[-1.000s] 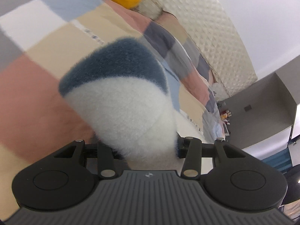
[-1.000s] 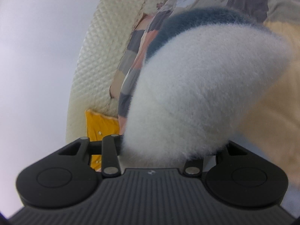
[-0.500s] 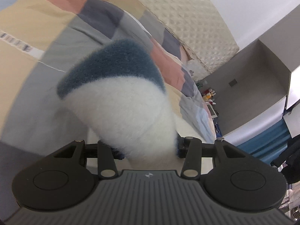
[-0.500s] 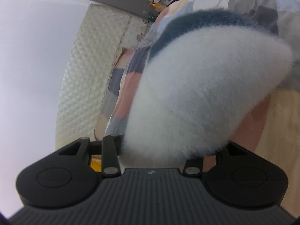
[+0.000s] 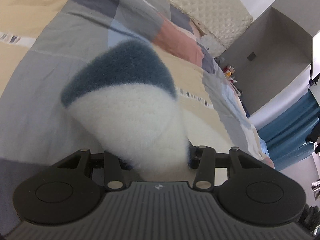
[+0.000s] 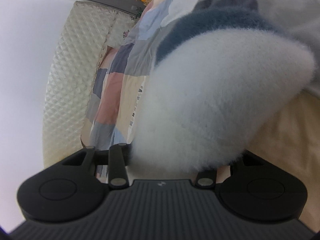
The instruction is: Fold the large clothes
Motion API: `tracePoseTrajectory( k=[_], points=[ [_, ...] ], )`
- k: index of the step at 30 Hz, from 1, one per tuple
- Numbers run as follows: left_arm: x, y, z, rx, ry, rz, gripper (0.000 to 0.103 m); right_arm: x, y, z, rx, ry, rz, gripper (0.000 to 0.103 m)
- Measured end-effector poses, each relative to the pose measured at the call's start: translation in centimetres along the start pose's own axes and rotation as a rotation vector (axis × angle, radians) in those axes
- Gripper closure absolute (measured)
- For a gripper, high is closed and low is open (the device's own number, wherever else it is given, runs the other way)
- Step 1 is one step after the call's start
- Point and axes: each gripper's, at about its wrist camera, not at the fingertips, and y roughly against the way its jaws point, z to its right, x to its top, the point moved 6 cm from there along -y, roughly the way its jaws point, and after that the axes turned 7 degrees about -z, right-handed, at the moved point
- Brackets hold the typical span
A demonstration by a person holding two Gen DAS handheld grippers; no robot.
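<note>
A fluffy fleece garment, white with a dark blue band, fills both wrist views. In the left wrist view a bunched fold of the garment (image 5: 130, 112) sticks out forward from my left gripper (image 5: 156, 138), which is shut on it; the fabric hides the fingers. In the right wrist view a larger white fold of the garment (image 6: 220, 100) bulges from my right gripper (image 6: 180, 144), also shut on it with its fingers covered. Both folds hang just above the bed.
Below lies a patchwork quilt (image 5: 40, 70) of grey, beige, pink and blue squares. A cream quilted headboard (image 6: 66, 80) runs along the bed's far side. A grey cabinet niche (image 5: 270, 46) with small bottles and a blue curtain (image 5: 290, 124) stand beyond the bed.
Both grippers have sunk toward the quilt with the garment still held. The left view has swung along the bed, so the yellow cushion has slid out at the top.
</note>
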Motion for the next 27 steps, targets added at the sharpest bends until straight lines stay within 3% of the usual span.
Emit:
tracePoseTrajectory(
  k=[4,8,11,15,18,24,27],
  points=[
    [-2.0,0.4,-2.1,-0.042,0.041,-0.026,0.050,-0.7,0.1,1.6,-0.012,-0.013,-0.030,0.050],
    [-3.5,0.4,-3.8,-0.069,0.074,-0.041,0.046,-1.7,0.3,2.2,-0.040,0.081,-0.016,0.047],
    [-4.1,0.5,-4.4,-0.095,0.100,-0.053,0.045,-1.6,0.4,2.9,-0.021,0.054,-0.021,0.047],
    [-3.9,1.8,-4.0,-0.087,0.094,-0.090,0.045,-1.1,1.1,2.4,-0.084,0.010,-0.061,0.043],
    [-3.8,3.7,-2.7,-0.030,0.052,-0.091,0.038,-1.3,2.6,0.9,-0.134,0.031,-0.045,0.043],
    [-3.8,9.3,0.8,0.111,-0.079,-0.076,0.038,-3.2,6.9,-2.2,-0.209,0.169,-0.027,0.044],
    [-3.6,13.2,3.8,0.178,-0.201,-0.058,0.038,-4.5,10.2,-4.4,-0.174,0.255,-0.010,0.044]
  ],
)
